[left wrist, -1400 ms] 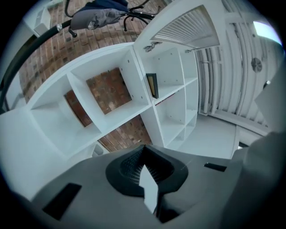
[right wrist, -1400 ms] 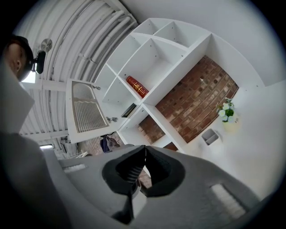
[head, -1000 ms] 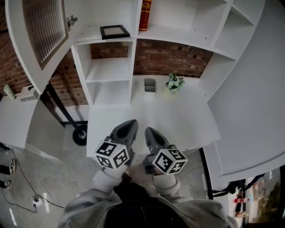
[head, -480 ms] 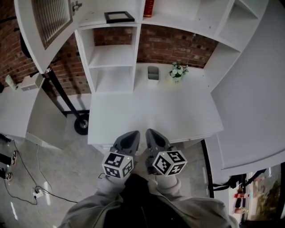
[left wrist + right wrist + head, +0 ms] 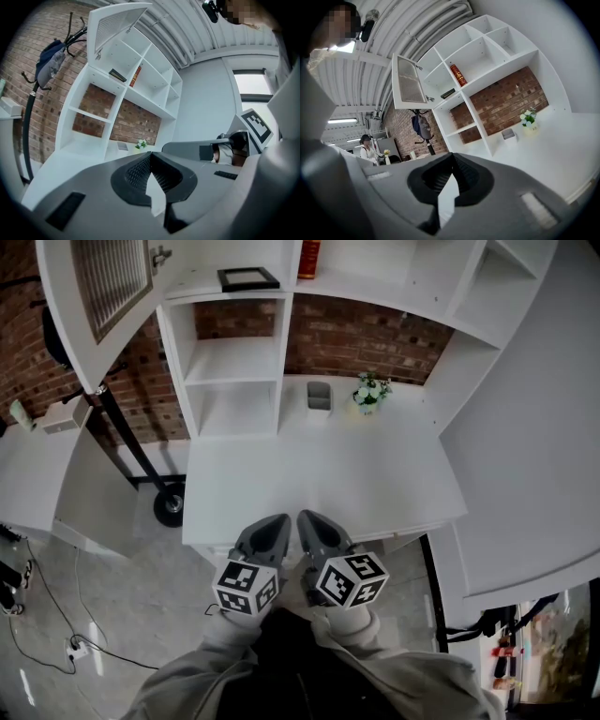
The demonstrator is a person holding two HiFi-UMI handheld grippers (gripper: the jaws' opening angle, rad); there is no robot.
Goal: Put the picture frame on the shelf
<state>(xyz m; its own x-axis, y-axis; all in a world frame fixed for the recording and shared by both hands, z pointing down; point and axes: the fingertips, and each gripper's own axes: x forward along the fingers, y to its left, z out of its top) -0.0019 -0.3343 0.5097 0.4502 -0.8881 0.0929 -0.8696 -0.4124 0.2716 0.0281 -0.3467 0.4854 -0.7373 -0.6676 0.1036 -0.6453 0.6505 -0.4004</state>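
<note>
Near the body: left tool and right tool, each with jaws closed on nothing, at the front edge of the table. Far: the picture frame lies flat on the upper shelf, left of a red book. It is judged light and rigid, with glazing likely to break, and is best pinched across one border rail. Compared with a second ago, both tools are drawn closer to the body and the picture frame is unmoved.

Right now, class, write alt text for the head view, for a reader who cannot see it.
A black frame lies flat on a high white shelf; a red book stands in the next compartment. Below, the left gripper and right gripper, both shut and empty, point side by side at the front edge of a white desk that holds flowers.
</note>
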